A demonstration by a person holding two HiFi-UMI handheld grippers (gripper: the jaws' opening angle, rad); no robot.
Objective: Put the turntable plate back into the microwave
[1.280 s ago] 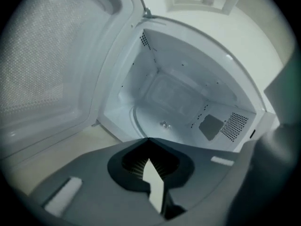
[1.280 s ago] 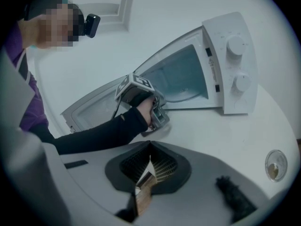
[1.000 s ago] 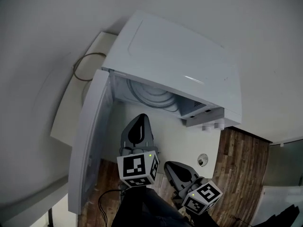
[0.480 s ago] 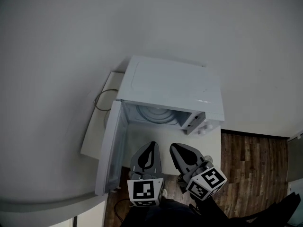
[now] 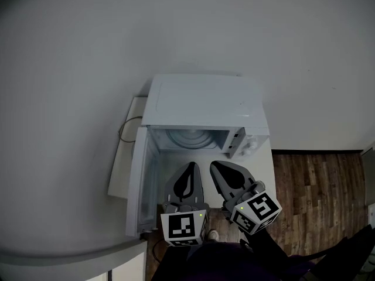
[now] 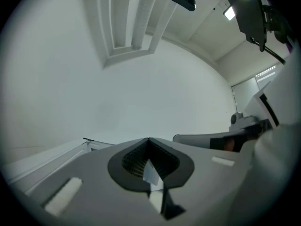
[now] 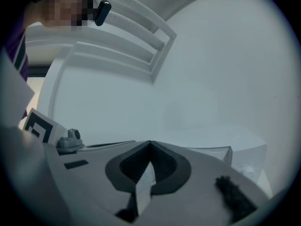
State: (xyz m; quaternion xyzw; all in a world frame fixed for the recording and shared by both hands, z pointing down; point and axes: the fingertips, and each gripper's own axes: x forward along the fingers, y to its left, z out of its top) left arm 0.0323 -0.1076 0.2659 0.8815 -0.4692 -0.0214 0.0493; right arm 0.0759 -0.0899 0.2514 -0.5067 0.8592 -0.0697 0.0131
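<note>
Head view shows the white microwave (image 5: 205,101) on the desk (image 5: 261,163) with its door (image 5: 140,186) swung open to the left and the turntable plate (image 5: 188,138) lying inside the cavity. The left tongs (image 5: 190,167) and right tongs (image 5: 215,167) hang side by side before the opening, touching nothing. Left gripper view shows the left tongs pressed together and empty, facing a bare wall (image 6: 141,93). Right gripper view shows the right tongs closed on nothing too.

white table (image 5: 119,171) w/ microwave (image 5: 202,101) + cable loop (image 5: 125,129).
</note>
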